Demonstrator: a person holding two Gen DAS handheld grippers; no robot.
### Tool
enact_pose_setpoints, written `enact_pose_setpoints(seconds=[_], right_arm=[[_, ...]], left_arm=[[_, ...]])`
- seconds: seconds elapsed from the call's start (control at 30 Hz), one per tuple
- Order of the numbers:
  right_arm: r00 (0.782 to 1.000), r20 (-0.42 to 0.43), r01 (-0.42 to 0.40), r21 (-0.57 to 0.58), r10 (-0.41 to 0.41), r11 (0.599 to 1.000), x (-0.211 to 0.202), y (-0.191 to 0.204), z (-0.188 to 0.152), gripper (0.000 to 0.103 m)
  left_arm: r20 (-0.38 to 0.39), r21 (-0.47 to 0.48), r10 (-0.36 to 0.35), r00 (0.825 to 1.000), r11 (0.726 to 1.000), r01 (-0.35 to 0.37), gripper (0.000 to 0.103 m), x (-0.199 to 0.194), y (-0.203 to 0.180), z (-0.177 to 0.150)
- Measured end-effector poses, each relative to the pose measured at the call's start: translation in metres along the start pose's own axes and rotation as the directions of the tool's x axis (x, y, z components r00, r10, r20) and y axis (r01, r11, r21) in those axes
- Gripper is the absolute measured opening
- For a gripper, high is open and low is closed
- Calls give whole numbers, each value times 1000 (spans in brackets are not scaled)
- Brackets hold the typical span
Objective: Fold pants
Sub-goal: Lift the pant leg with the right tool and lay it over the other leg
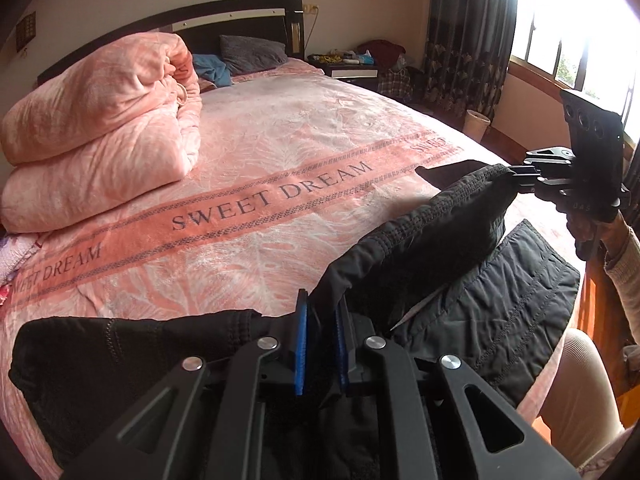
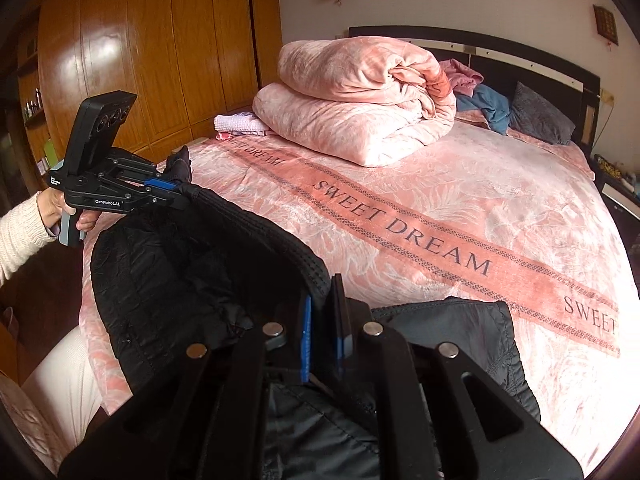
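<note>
- Tool, left: the left gripper [image 1: 320, 320] is clamped on the pants [image 1: 500, 292], its blue pads [image 1: 301, 344] pinching the ribbed waistband edge [image 1: 420, 216] with black cloth between them.
- Tool, right: the right gripper [image 2: 324, 320] is likewise closed narrow on the same waistband, at its other end; seen from the left wrist view it grips the far right corner of the band.
- Location: the pants lie at the near edge of the bed [image 1: 280, 140], waistband lifted clear between the two grippers, the rest draped on the cover.
- Progress: judged early. The garment is gathered and held at the top; no finished fold shows, and the legs are mostly hidden behind the tools. Laying flat, halving and squaring appear to remain.
- Materials: pants are black, quilted with stitched lines, slightly glossy, with an elastic ribbed band.
- Surroundings: plush pink cover with a lettered stripe; a rolled pink quilt [image 2: 360, 108] sits well apart, far left.
</note>
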State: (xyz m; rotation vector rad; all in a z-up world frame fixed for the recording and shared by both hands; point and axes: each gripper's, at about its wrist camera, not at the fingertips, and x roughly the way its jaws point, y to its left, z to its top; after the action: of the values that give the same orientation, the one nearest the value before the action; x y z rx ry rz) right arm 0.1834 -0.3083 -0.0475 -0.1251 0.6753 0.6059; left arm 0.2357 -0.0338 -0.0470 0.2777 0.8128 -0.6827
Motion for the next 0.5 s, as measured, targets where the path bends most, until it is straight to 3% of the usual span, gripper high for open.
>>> enact_pose_setpoints(seconds=[0.2, 0.5], right_arm=[[999, -31, 17, 8, -17, 1000, -29, 45, -43, 11], [990, -139, 4, 78, 7, 997, -32, 84, -103, 11]], left_arm=[[15, -61, 7, 1000, 998, -6, 12, -35, -38, -53], [-43, -208, -17, 999, 978, 8, 12, -37, -69, -124]])
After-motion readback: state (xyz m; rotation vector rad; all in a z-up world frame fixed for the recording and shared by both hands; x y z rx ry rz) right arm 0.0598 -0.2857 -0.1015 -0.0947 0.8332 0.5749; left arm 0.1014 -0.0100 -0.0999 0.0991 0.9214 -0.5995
